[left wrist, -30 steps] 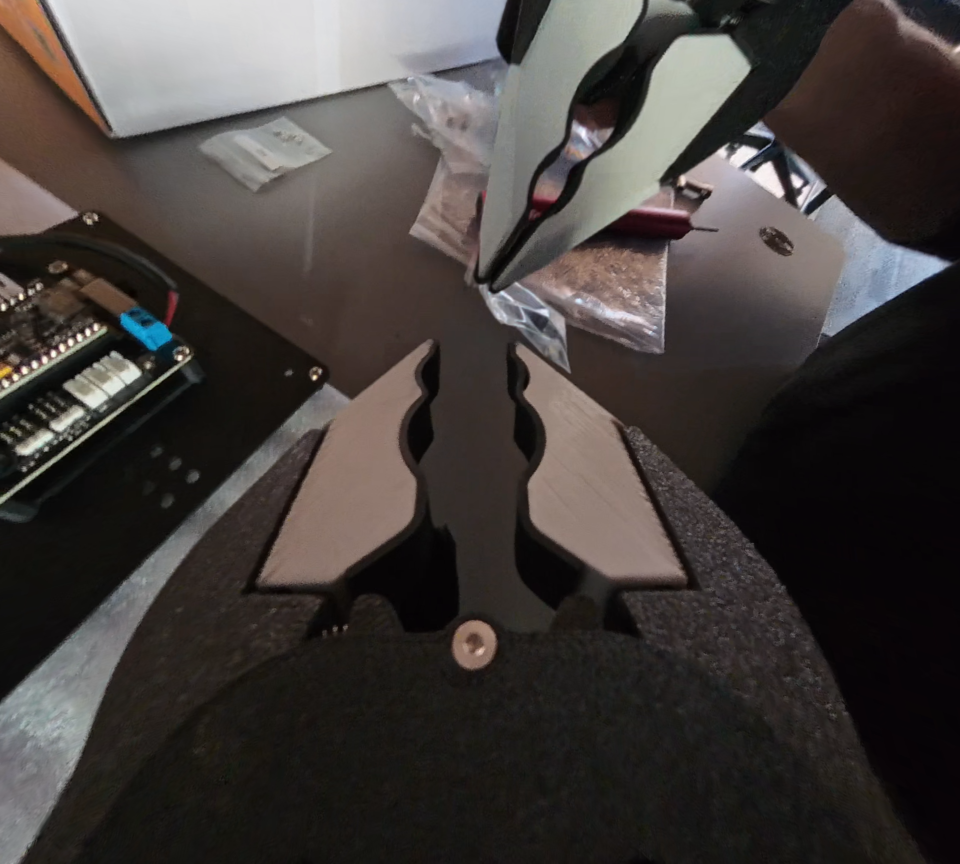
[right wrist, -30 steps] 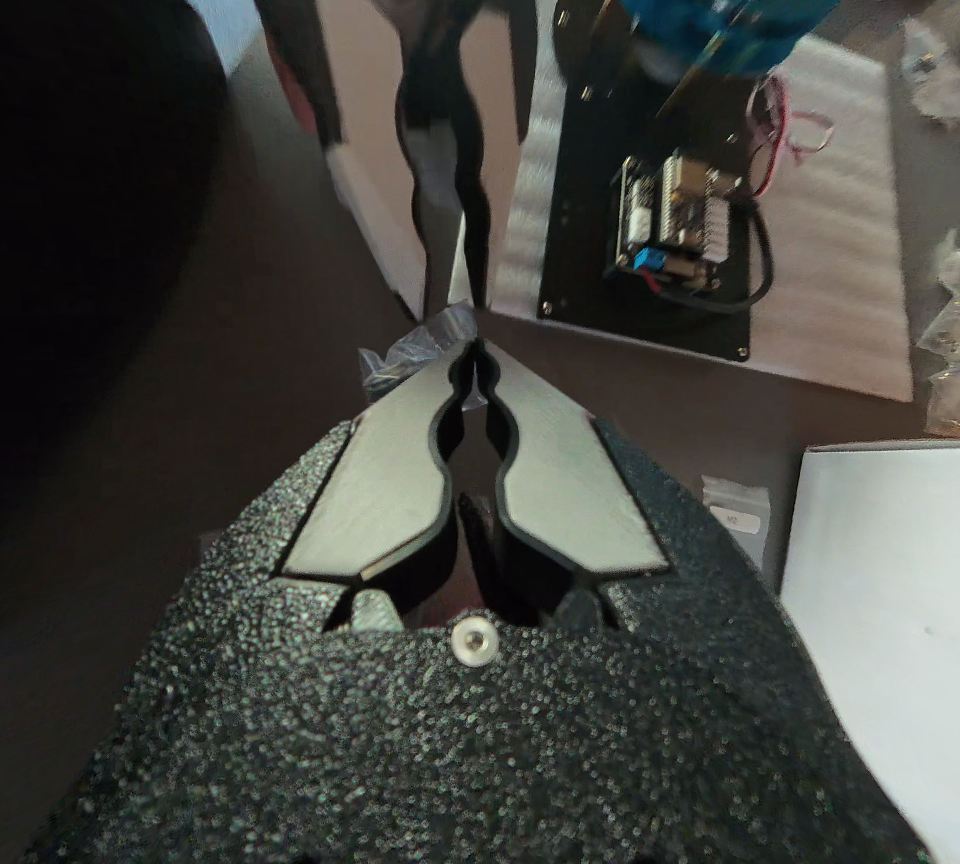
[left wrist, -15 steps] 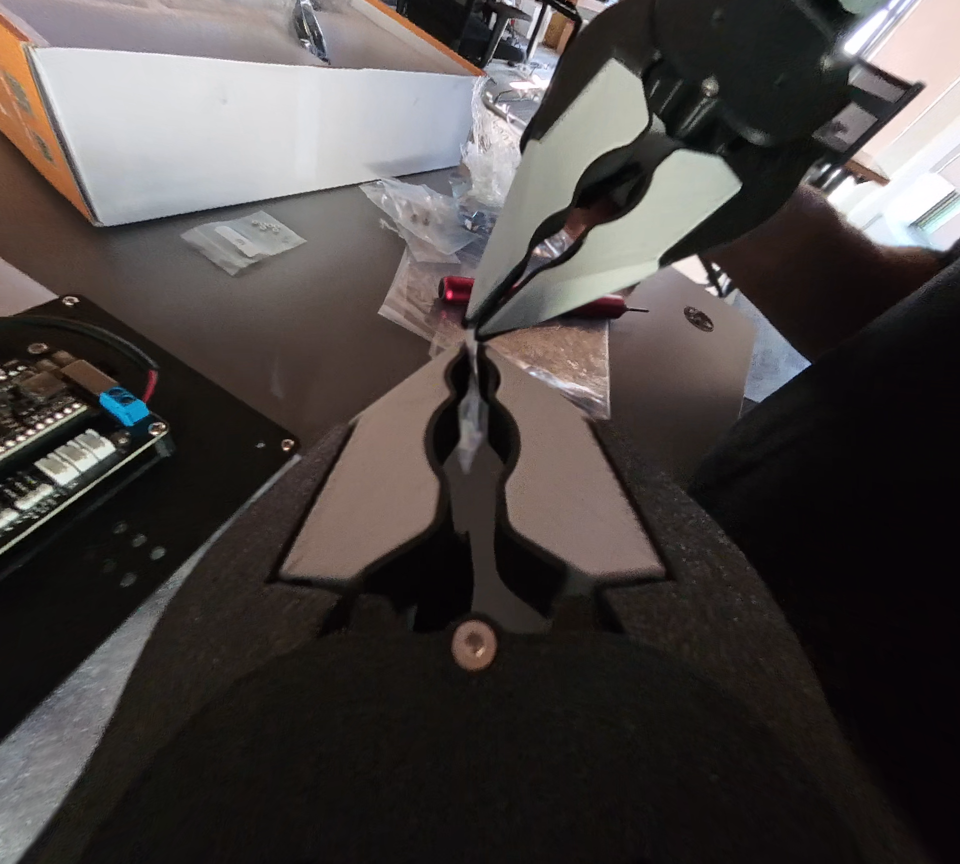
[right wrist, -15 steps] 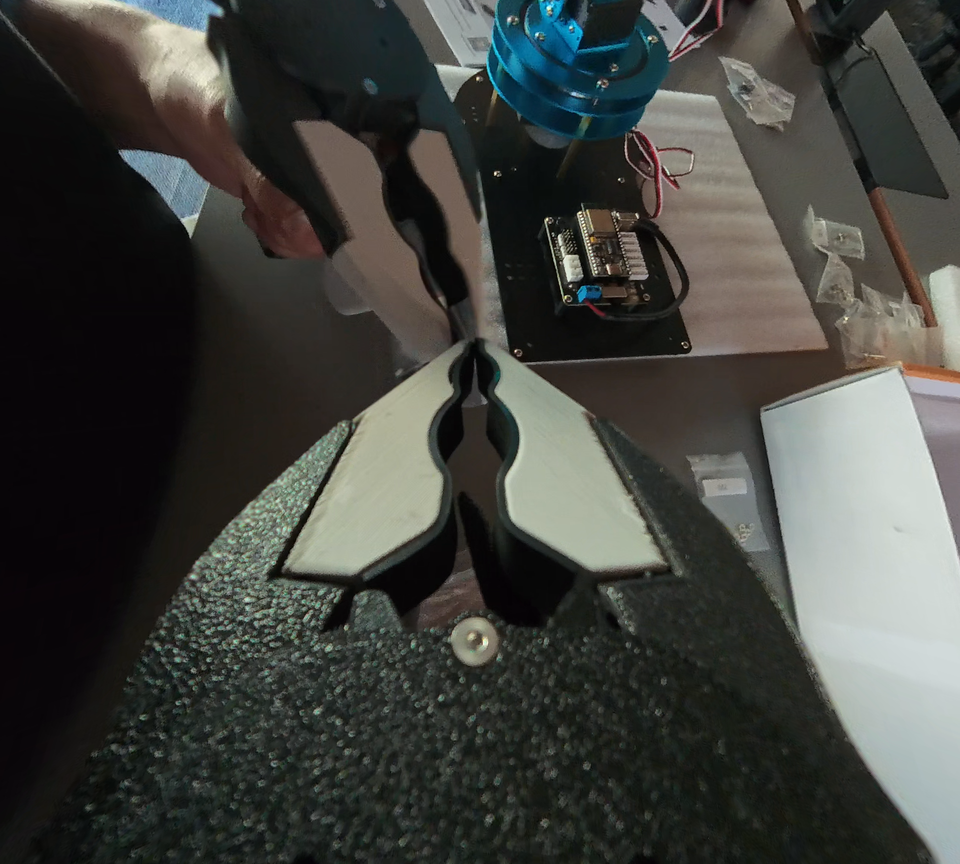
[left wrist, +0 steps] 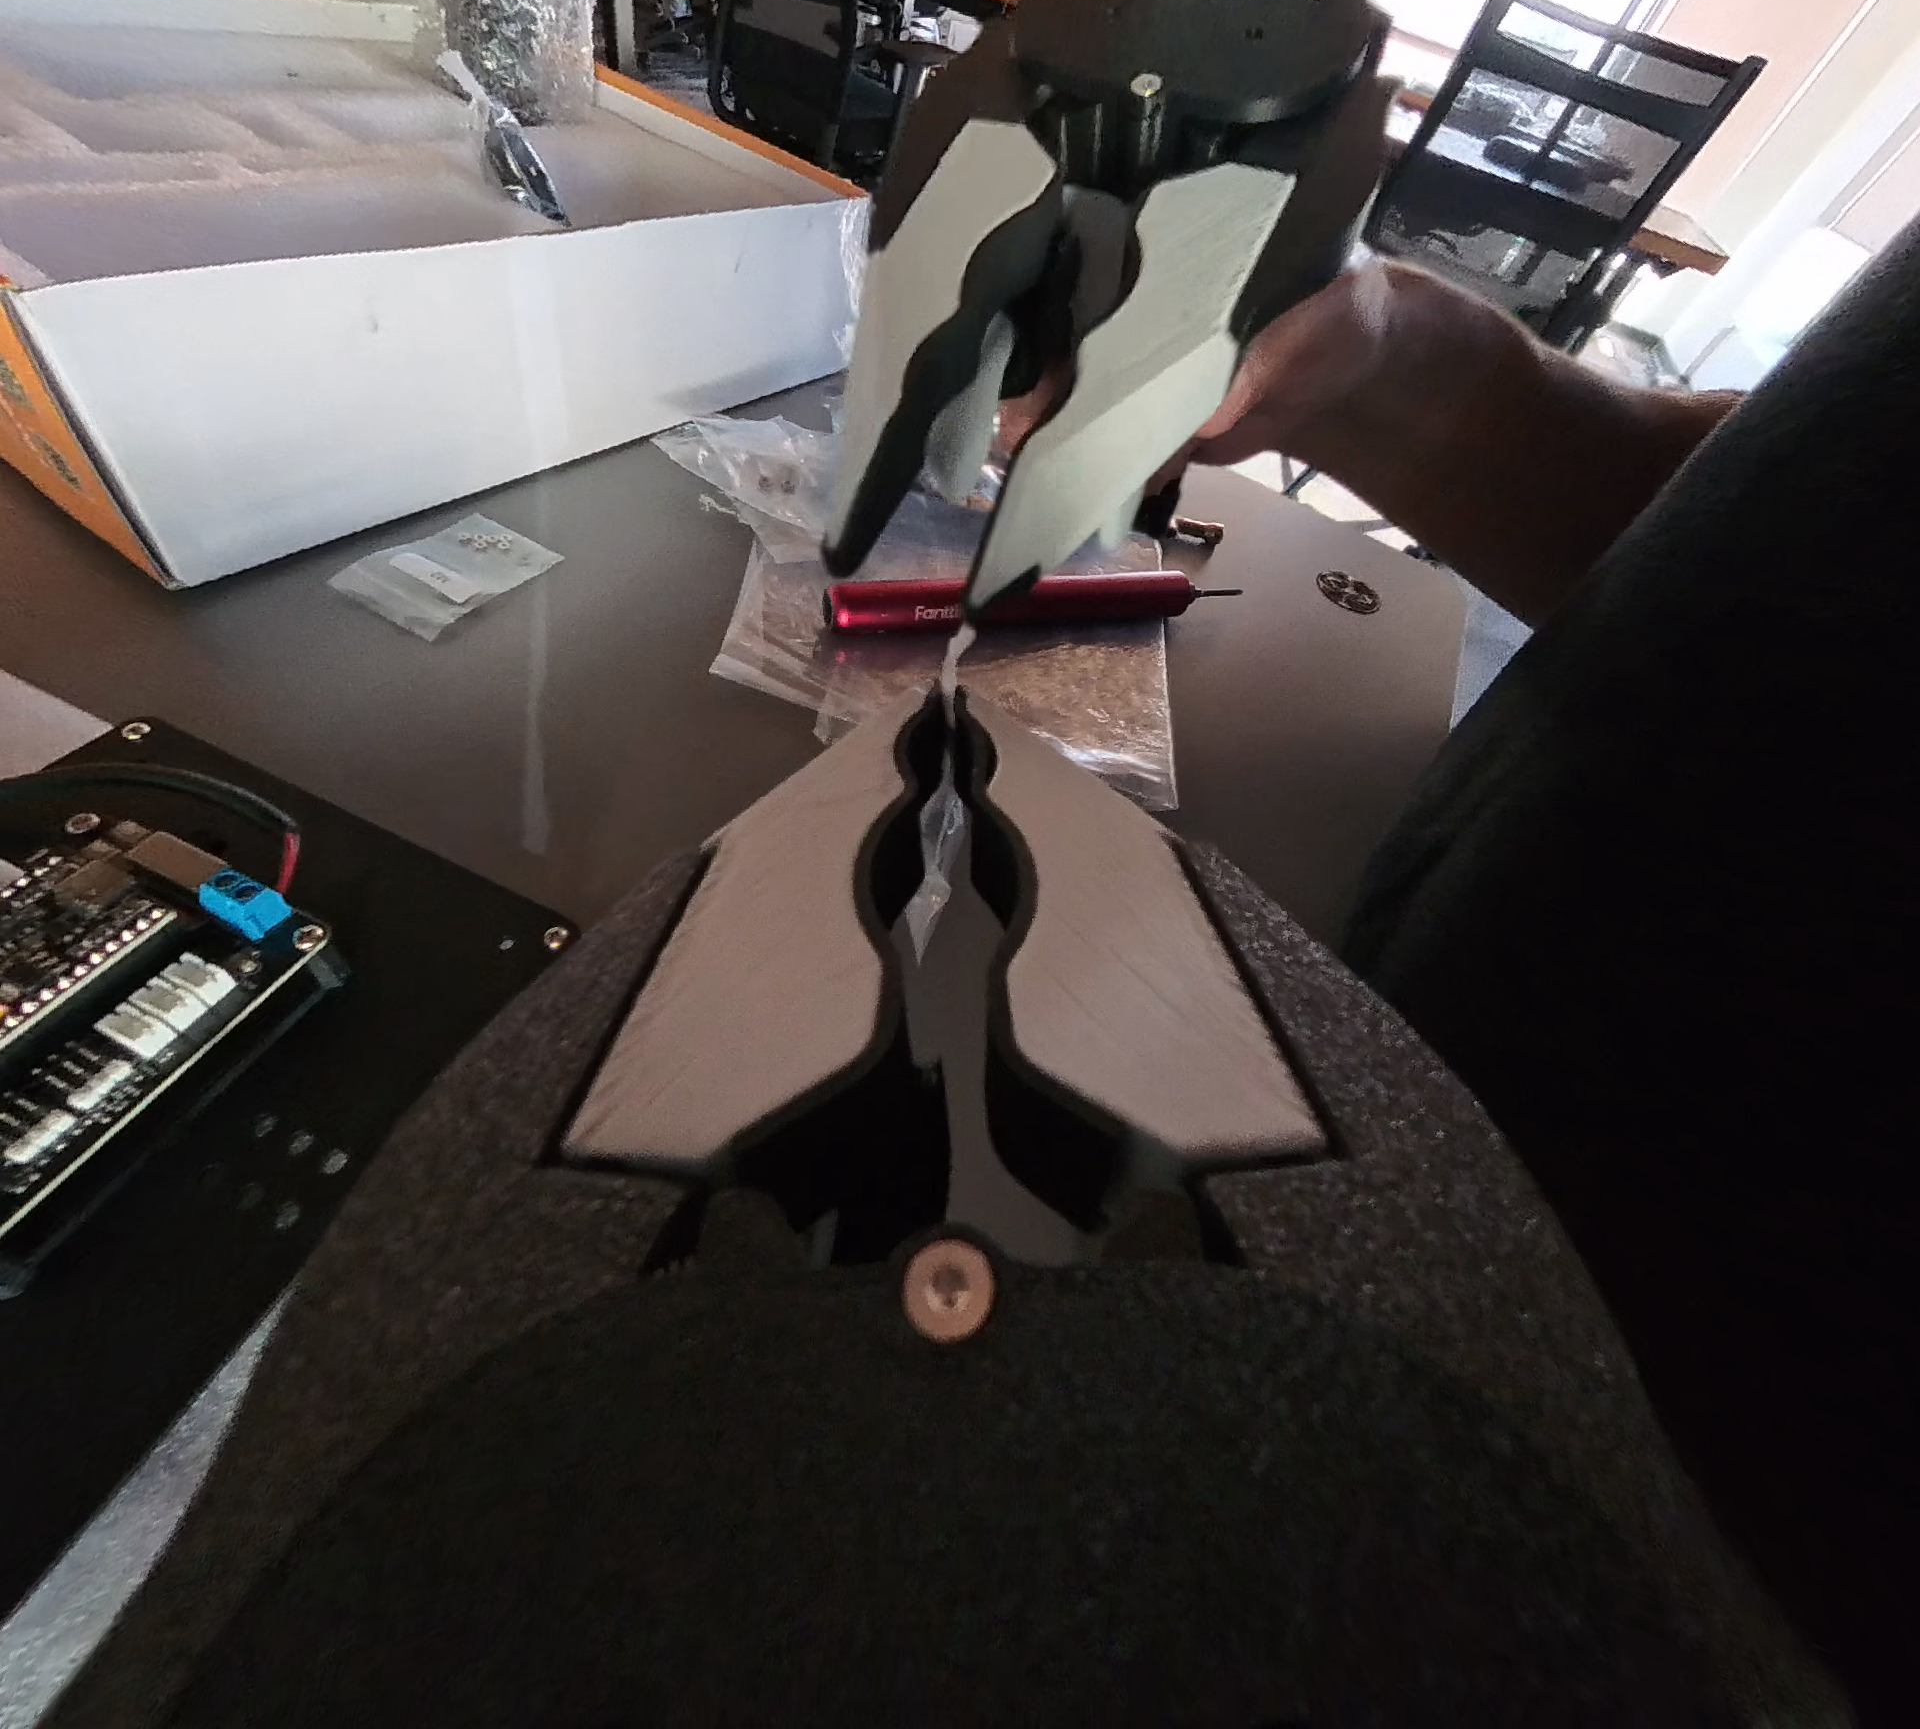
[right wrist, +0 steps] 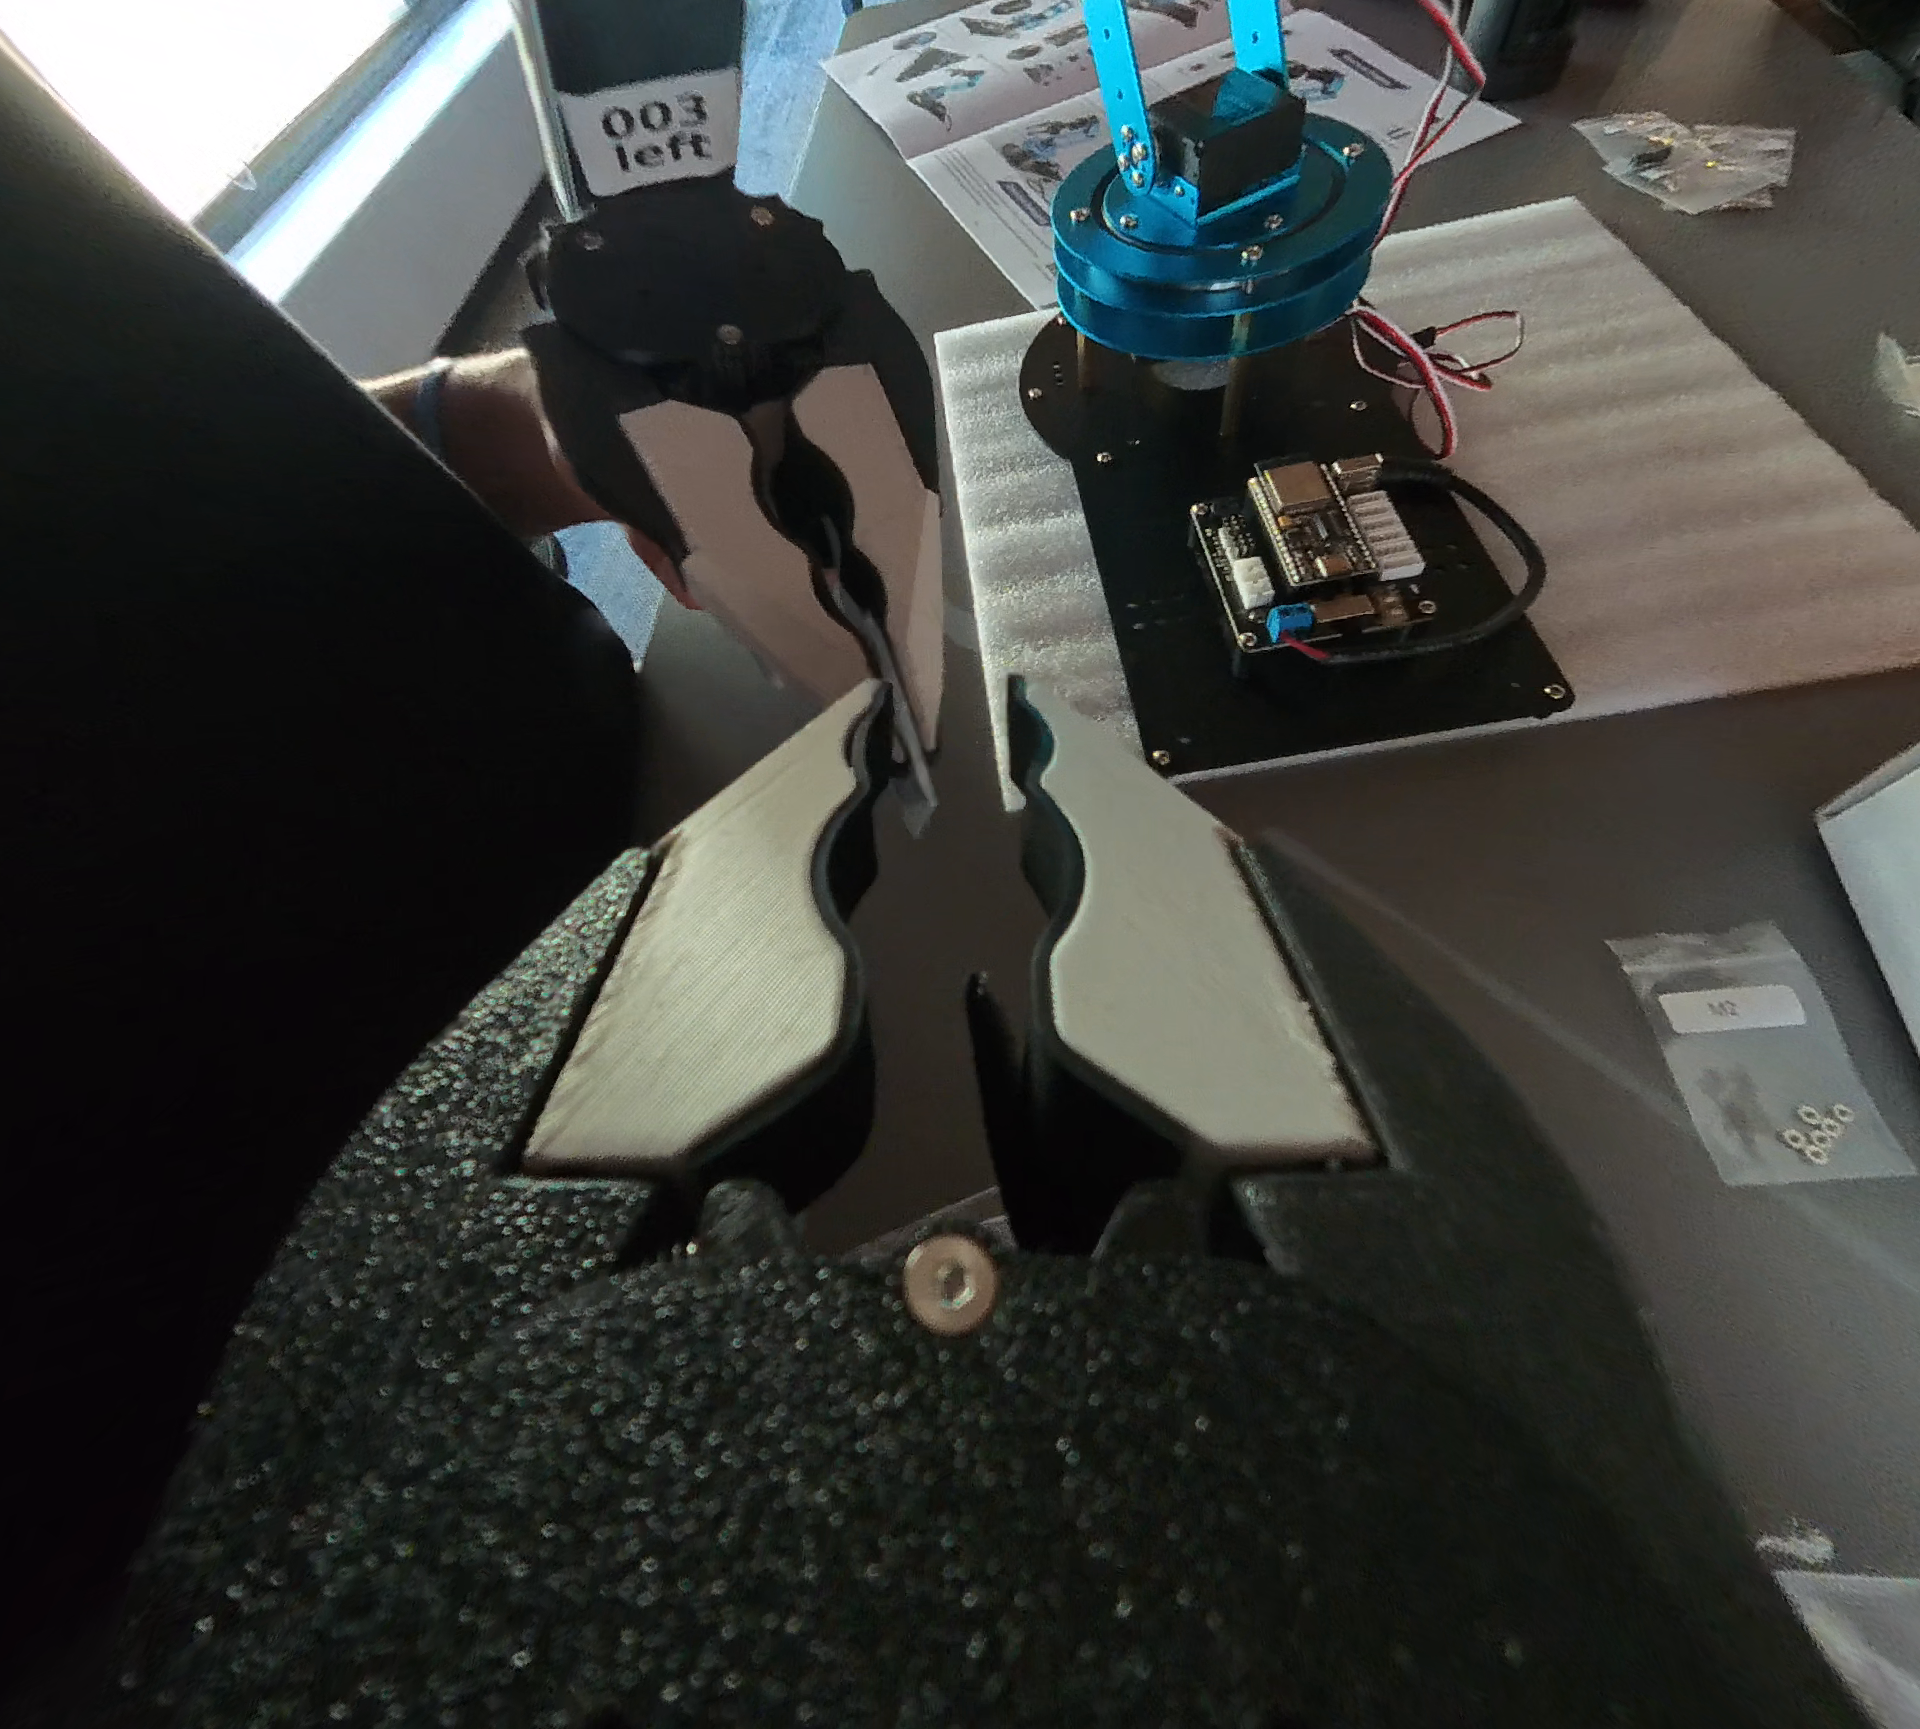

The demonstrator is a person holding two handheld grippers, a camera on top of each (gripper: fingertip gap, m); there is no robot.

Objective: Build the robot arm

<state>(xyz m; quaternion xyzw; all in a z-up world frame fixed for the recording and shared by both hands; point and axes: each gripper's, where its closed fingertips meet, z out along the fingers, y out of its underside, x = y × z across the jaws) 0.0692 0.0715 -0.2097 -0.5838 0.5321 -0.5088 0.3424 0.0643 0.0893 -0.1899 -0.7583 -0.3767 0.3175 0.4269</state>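
Note:
My left gripper (left wrist: 951, 700) is shut on a small clear plastic bag (left wrist: 928, 858), which hangs edge-on between its fingers above the dark table (left wrist: 582, 661). My right gripper (right wrist: 951, 697) is open and empty, tip to tip with the left gripper. The bag's free end (right wrist: 912, 786) lies just beside the right gripper's left finger. In the left wrist view the right gripper (left wrist: 906, 578) points down at me with its jaws apart. In the right wrist view the left gripper (right wrist: 916, 739) shows shut on the bag.
A red screwdriver (left wrist: 1049, 604) lies on flat plastic bags behind the grippers. An open white box (left wrist: 416, 349) and a small bag of nuts (left wrist: 447, 567) are at the left. A black plate with a circuit board (right wrist: 1340, 547) and a blue turntable base (right wrist: 1216, 245) sits on foam. My two grippers' fingertips are within a few centimetres of each other.
My left gripper closed on the small bag. My right gripper, shut on it before, opened and let go. Both grippers rose from the table.

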